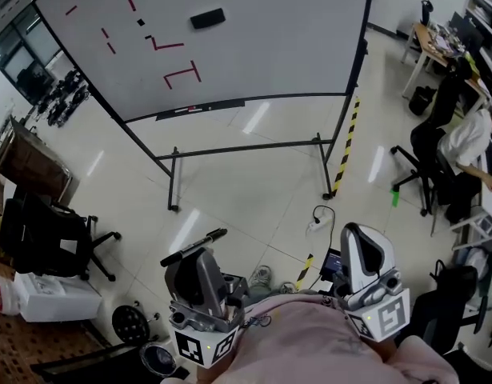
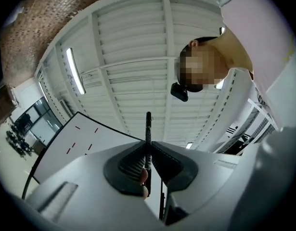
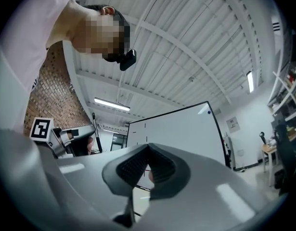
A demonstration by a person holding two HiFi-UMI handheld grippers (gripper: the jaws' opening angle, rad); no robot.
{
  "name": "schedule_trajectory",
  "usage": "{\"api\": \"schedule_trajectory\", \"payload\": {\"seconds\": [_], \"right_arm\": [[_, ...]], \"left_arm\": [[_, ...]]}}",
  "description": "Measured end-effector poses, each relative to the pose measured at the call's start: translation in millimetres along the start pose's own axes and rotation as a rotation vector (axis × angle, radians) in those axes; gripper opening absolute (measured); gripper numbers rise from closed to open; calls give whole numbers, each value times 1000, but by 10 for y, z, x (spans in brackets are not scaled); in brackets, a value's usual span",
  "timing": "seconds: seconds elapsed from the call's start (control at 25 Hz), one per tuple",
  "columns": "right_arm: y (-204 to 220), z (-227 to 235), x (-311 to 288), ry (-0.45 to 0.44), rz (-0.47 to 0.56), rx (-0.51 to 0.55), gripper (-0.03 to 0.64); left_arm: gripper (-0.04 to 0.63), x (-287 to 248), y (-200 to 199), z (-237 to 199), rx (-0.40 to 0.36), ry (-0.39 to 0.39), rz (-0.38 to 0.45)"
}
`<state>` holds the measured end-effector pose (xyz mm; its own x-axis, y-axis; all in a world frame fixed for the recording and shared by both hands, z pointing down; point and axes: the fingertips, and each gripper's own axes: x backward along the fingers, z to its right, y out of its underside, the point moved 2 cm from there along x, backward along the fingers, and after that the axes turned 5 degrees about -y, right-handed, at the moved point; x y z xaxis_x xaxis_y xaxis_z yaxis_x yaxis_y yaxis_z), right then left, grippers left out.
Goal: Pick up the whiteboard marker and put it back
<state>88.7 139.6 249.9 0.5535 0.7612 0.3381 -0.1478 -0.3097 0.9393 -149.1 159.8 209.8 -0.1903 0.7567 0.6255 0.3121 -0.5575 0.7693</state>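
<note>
In the head view the black whiteboard marker (image 1: 194, 246) lies crosswise in my left gripper (image 1: 199, 254), held low in front of the person's pink-clad body. The left gripper view shows the jaws shut on the marker (image 2: 148, 131), which sticks straight out past the left gripper (image 2: 148, 150). My right gripper (image 1: 360, 237) is raised at the right; its jaws (image 3: 148, 150) are shut with nothing between them. The whiteboard (image 1: 230, 30) with red marks stands well ahead, its tray (image 1: 202, 108) along the lower edge. The right gripper view also catches the marker (image 3: 94, 126).
A black eraser (image 1: 207, 18) sticks to the board. The board's stand (image 1: 246, 146) rests on the tiled floor beside a black-yellow strip (image 1: 347, 142). A power strip with cable (image 1: 318, 222) lies nearby. A black chair (image 1: 50, 238) stands left; a seated person (image 1: 466, 146) is at the right.
</note>
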Motion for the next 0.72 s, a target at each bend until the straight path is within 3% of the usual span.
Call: {"api": "schedule_trajectory", "payload": {"seconds": [0.36,0.52,0.72], "right_arm": [[-49,-100,-2,-9,28,-8,3],[-46,-112,10,2,27,-15,3],[-14,-122,21,6,26,-21,3]], "left_arm": [[37,47,-85,-46,-1,-6,-6],[43,95,-192,-95,58,-16,51],[43,110,-223,-94,56,-10,64]]}}
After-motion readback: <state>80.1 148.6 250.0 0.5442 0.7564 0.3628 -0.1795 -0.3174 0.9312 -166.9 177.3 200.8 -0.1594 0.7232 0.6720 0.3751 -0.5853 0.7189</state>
